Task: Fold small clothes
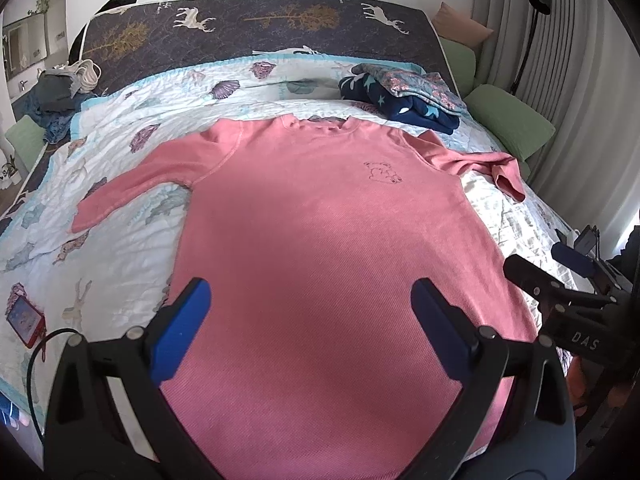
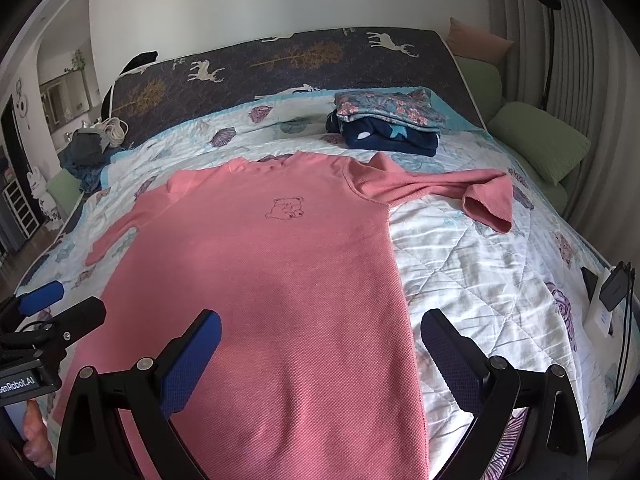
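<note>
White quilted bedspread (image 2: 472, 264) printed with shells covers a bed whose far end rises as a dark mattress edge (image 1: 256, 28) patterned with deer and trees. On the spread lies a pink long-sleeved shirt (image 1: 320, 216), flat and face up, a small outlined bear motif (image 2: 286, 209) on its chest. Its long axis runs near to far: the hem comes toward the cameras and the neckline (image 1: 320, 122) points to the far end. One sleeve (image 1: 132, 184) slants out to the left and nearer; the other sleeve (image 2: 444, 184) stretches right and doubles over at its cuff (image 2: 488, 208). The left gripper (image 1: 310, 324) hovers over the near part of the shirt's body, its blue-padded fingers (image 1: 182, 328) spread wide with pink cloth showing between them and nothing held. The right gripper (image 2: 320, 354) is likewise wide apart and empty, straddling the shirt's right side edge: its left finger is over the cloth, its right one over bare quilt. Whether either tool touches the fabric cannot be told. Beyond the neckline, to the far right, sits a stack of folded clothes (image 2: 390, 122), a floral piece on top of a navy starred one. Green cushions (image 2: 540, 140) line the right side by a grey curtain (image 1: 560, 80). A dark heap of clothes (image 1: 60, 92) lies at the far left, and a red-cased phone (image 1: 24, 318) rests near the left edge.
</note>
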Demonstrator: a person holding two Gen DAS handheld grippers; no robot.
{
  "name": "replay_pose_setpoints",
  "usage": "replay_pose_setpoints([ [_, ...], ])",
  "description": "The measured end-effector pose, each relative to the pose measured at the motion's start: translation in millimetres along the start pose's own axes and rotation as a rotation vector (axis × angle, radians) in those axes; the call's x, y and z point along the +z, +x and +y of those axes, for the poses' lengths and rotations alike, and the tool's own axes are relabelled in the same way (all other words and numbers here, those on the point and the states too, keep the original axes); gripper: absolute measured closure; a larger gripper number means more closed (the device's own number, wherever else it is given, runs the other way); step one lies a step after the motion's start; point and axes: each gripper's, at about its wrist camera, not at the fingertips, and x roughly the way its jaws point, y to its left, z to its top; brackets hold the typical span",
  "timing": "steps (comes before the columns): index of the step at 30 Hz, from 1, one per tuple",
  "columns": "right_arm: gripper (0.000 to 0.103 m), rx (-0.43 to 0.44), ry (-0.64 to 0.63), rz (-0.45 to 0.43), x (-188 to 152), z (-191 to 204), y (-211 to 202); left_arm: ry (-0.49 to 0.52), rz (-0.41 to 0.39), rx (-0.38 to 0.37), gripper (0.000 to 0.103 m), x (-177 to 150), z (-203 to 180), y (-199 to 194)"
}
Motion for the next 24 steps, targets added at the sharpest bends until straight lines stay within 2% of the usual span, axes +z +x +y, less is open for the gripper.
replay_pose_setpoints([
  [4,0.001,0.000,0.000,0.003,0,0,1,0.005,0.006,-0.012,0.006,1,3,1],
  [14,0.001,-0.012,-0.028,0.016,1,8,6,-0.028,0.011,-0.007,0.006,4,16,6],
  [19,0.001,-0.026,-0.046,0.019,4,10,10,-0.070,-0.010,-0.074,0.006,12,34,8],
  [24,0.001,-0.034,-0.066,0.026,11,16,16,-0.123,-0.044,-0.047,0.006,24,59,9],
])
